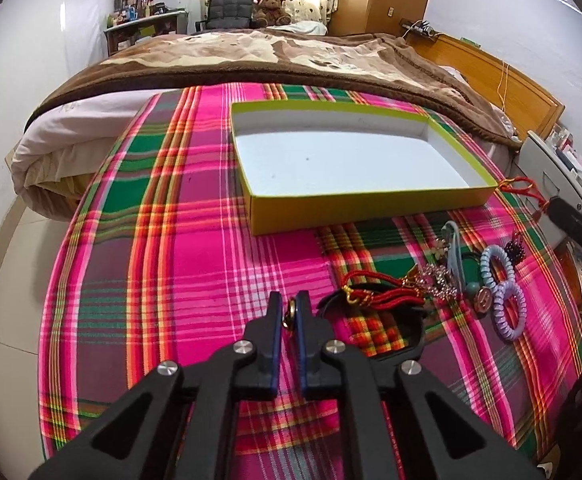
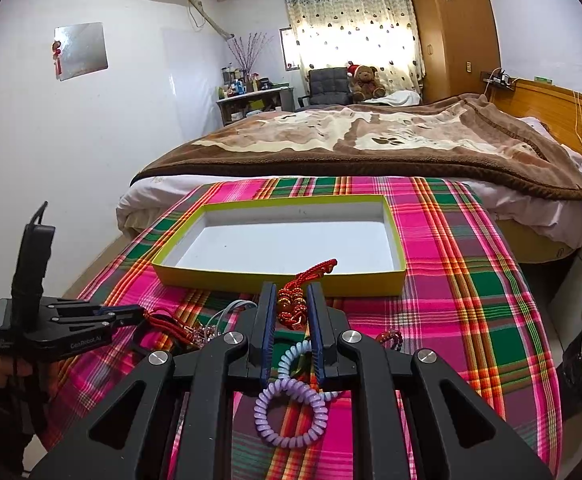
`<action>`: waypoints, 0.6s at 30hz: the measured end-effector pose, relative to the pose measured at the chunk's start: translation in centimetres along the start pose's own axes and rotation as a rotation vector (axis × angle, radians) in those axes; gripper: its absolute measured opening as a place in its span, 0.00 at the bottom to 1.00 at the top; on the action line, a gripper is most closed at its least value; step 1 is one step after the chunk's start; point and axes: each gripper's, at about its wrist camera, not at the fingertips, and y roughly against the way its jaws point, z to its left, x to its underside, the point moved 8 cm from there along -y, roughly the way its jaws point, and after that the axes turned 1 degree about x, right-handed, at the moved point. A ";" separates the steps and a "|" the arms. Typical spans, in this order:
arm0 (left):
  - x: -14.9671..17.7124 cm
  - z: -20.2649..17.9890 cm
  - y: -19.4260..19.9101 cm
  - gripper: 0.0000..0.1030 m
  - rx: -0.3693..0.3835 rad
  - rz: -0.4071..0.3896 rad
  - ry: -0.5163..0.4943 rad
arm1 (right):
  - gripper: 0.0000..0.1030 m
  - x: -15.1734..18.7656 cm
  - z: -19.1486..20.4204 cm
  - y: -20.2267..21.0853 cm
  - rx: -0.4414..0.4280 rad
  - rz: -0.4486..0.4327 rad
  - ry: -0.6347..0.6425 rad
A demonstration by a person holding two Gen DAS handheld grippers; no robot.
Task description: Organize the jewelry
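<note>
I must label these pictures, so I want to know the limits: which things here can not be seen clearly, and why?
- Gold item in the left claw, left wrist view: the pads cover most of it; kind unclear.
- Left claw tips, right wrist view: lost among red cords.
- Jewelry pile, left wrist view: tangled, pieces too small.
- Red beaded piece, right wrist view: partly behind the right claw.

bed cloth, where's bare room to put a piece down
The yellow box holds nothing; its white floor is free. The plaid cloth left of the left gripper is bare too. It is crowded right of that gripper: red cords, spiral hair ties.
</note>
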 end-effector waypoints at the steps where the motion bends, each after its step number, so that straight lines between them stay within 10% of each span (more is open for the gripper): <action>1: -0.2 0.1 0.1 0.06 -0.004 -0.006 0.002 | 0.15 0.0 -0.1 -0.1 0.000 0.002 -0.001; 18: -2.1 1.5 1.9 0.05 0.073 -0.044 0.048 | 0.15 -0.9 0.0 -0.3 -0.002 -0.006 -0.006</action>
